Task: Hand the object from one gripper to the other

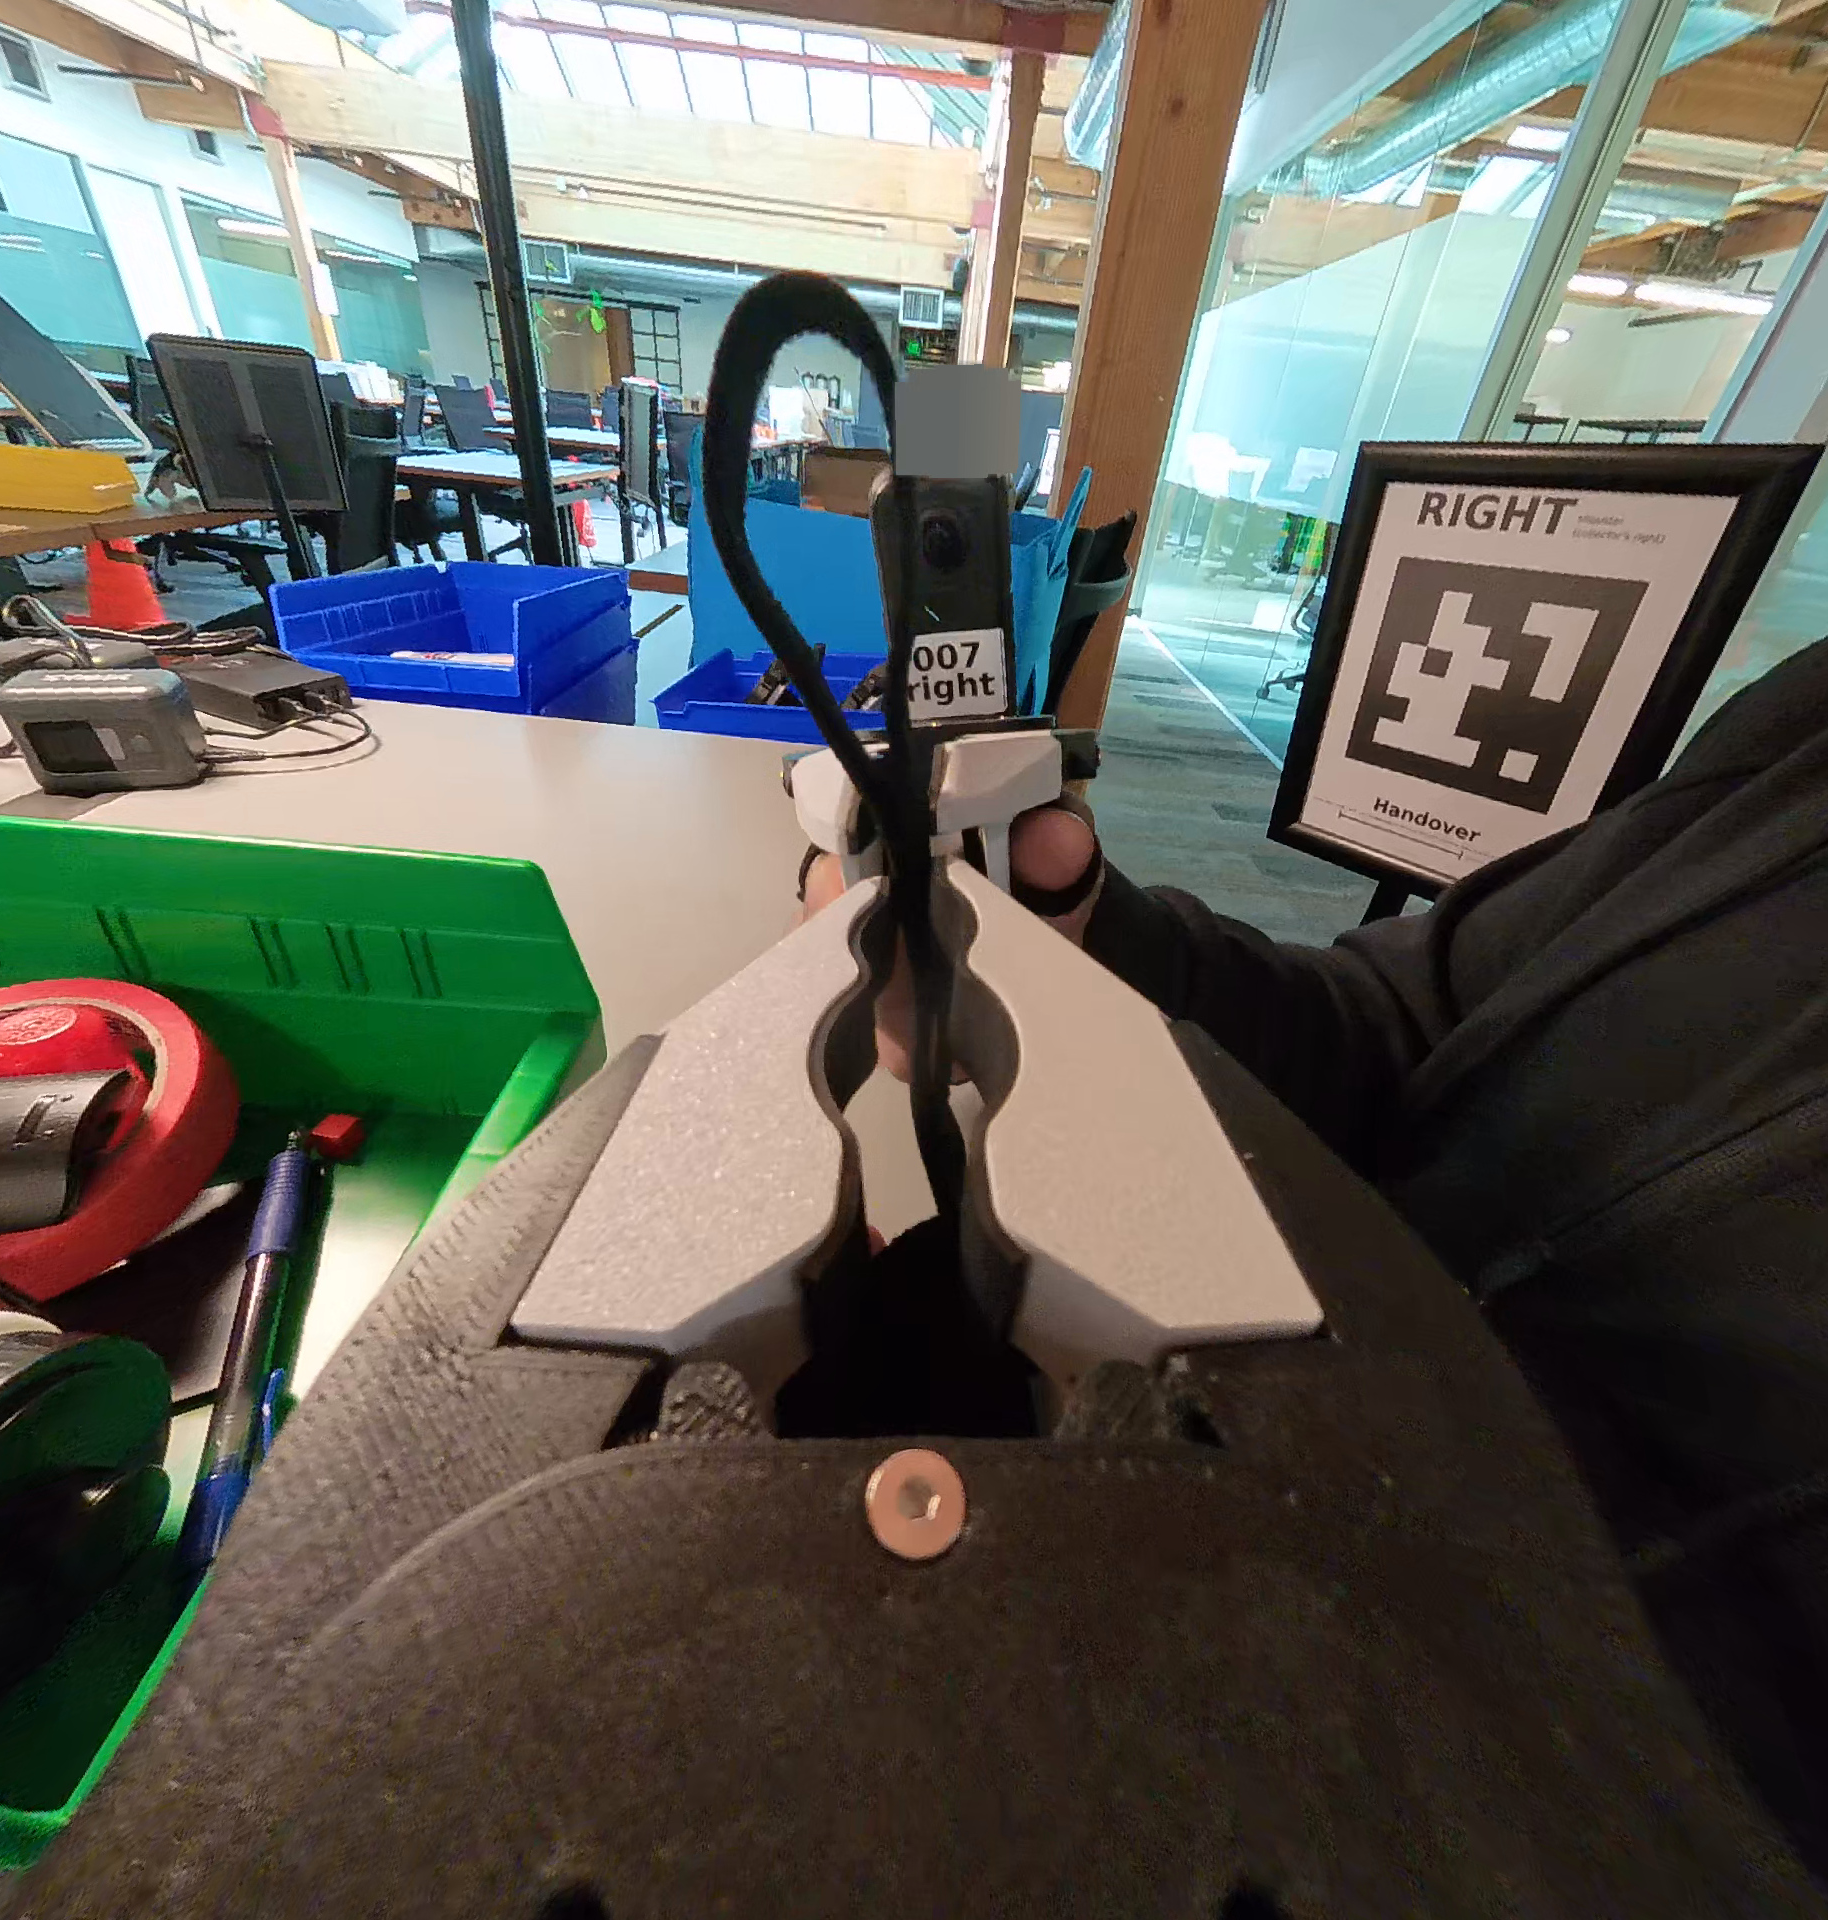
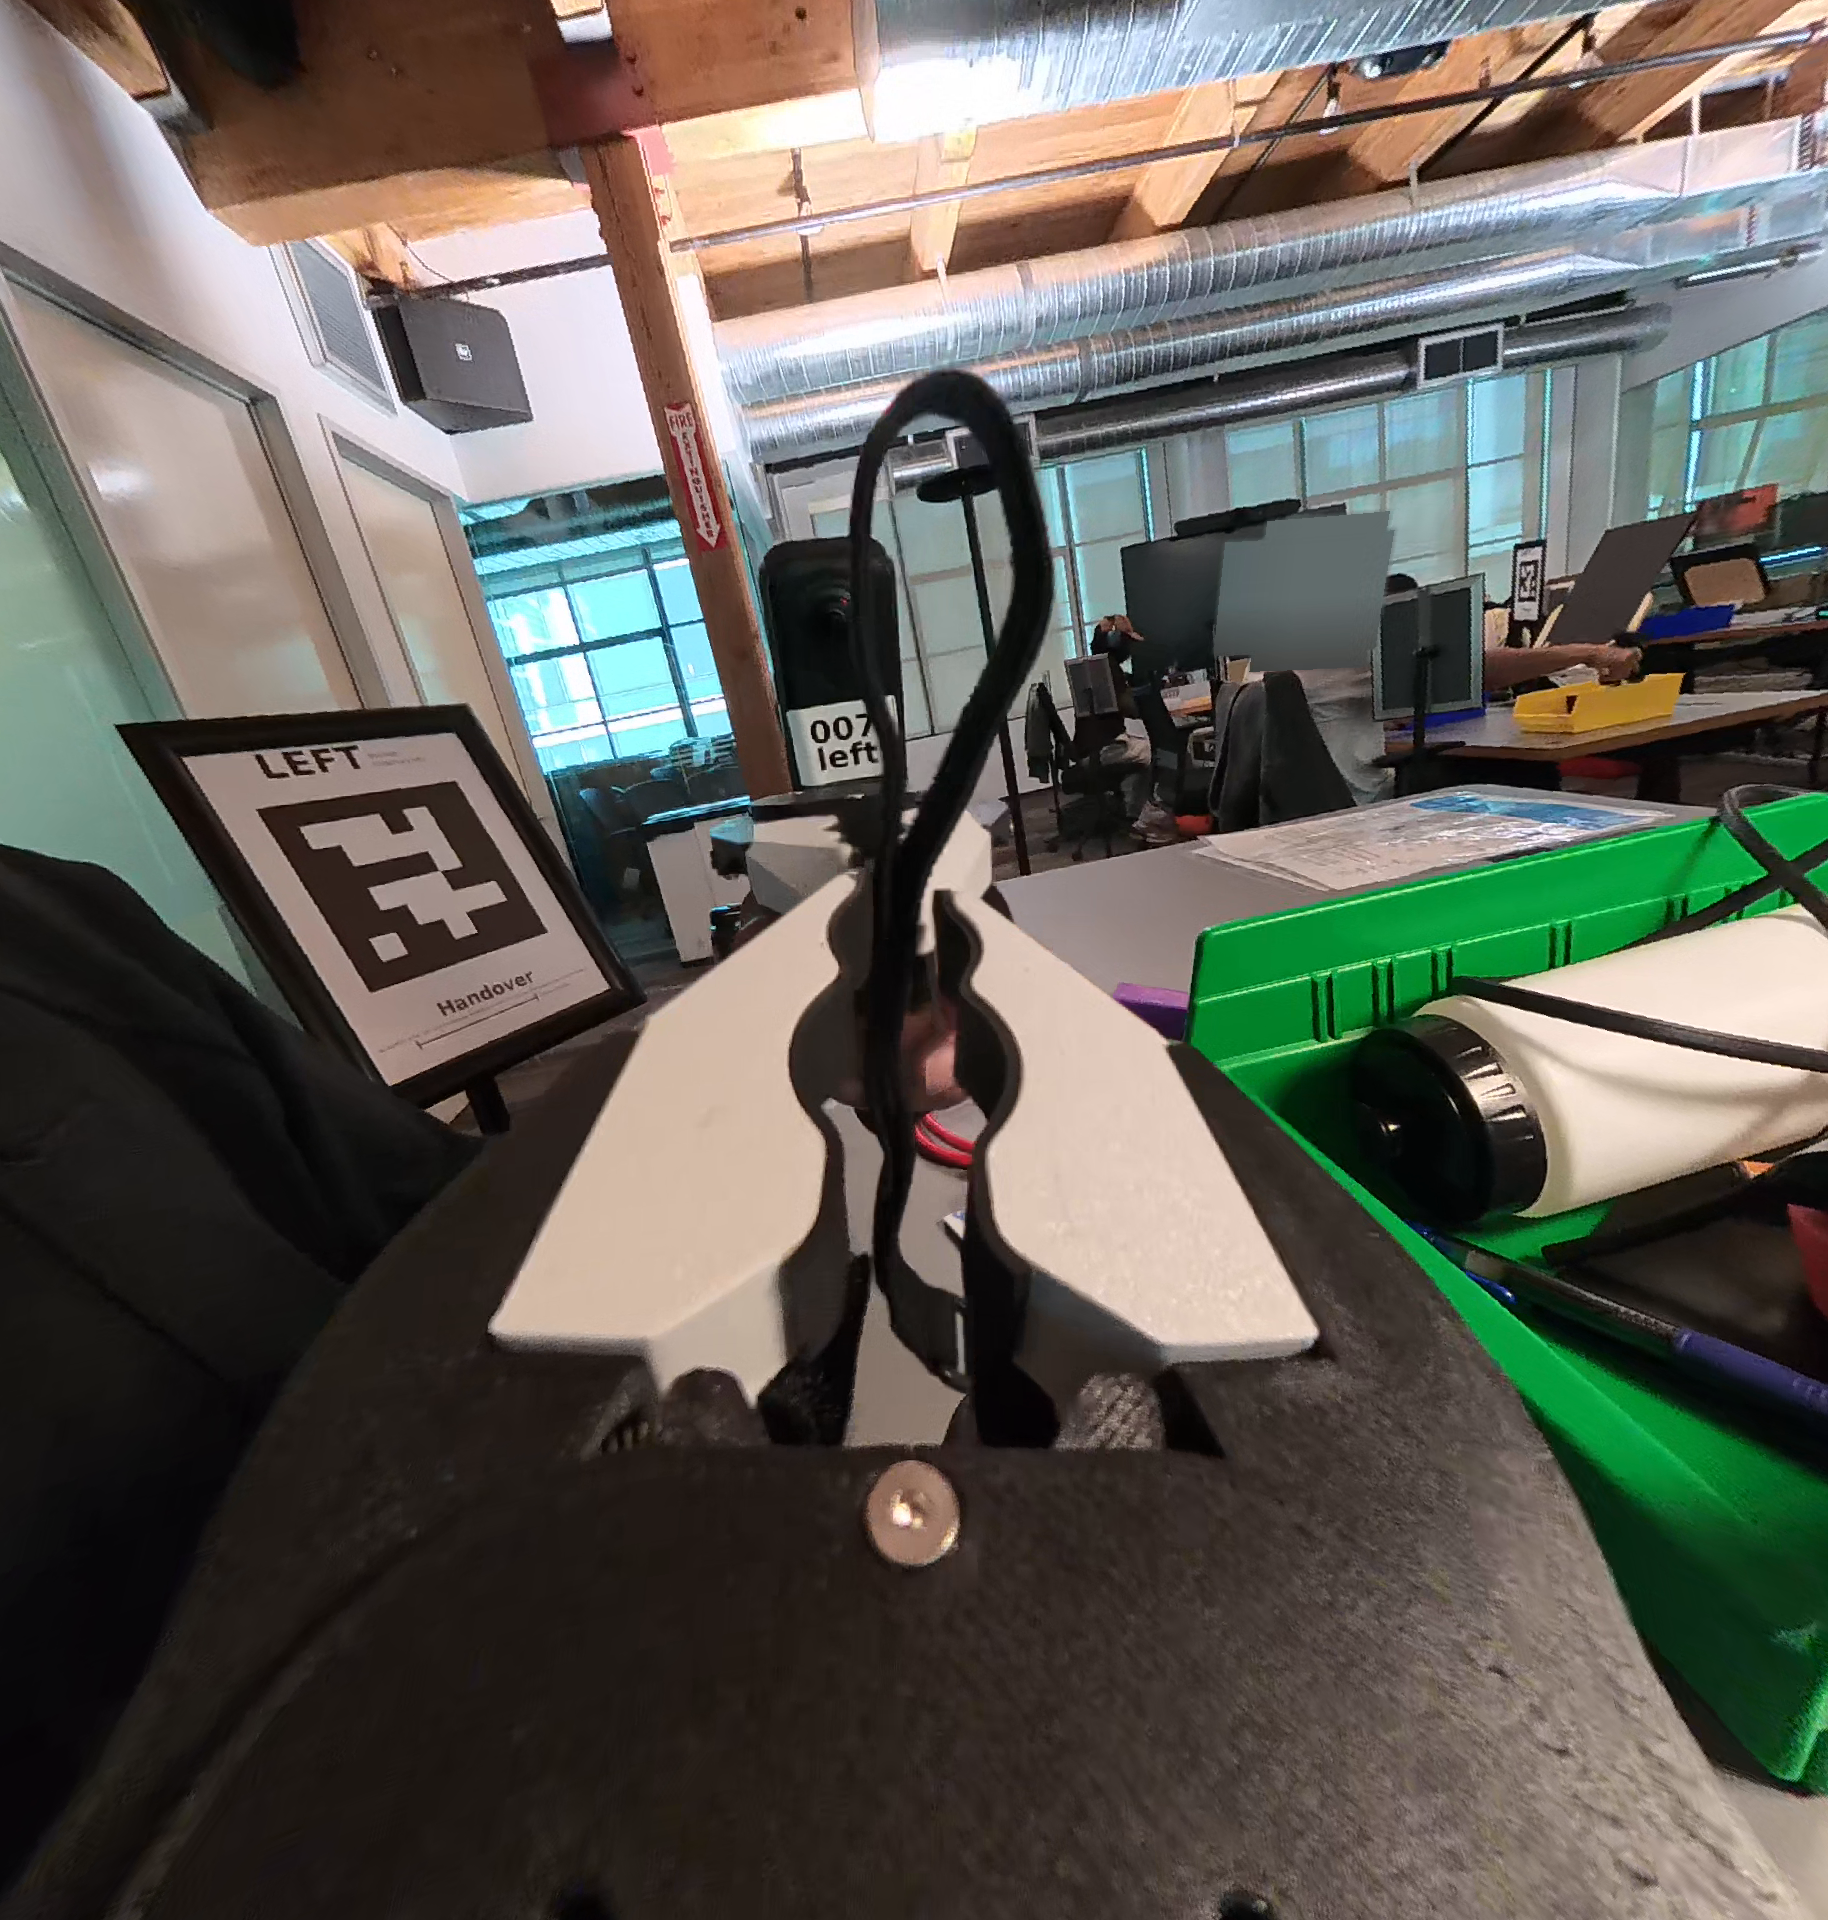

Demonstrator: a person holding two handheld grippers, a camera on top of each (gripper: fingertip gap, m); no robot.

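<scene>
1. Mid-handover above the grey table: a black looped strap stands upright between two grippers meeting tip to tip.
2. The left gripper has its jaws nearly closed, pinching the strap's two strands at the tips.
3. The right gripper is nearly closed around the same strands; whether it grips firmly cannot be told.
4. Both appear to share the strap, so one must next loosen and back away while the other keeps hold.
5. A green bin of assorted items sits beside them.
</scene>
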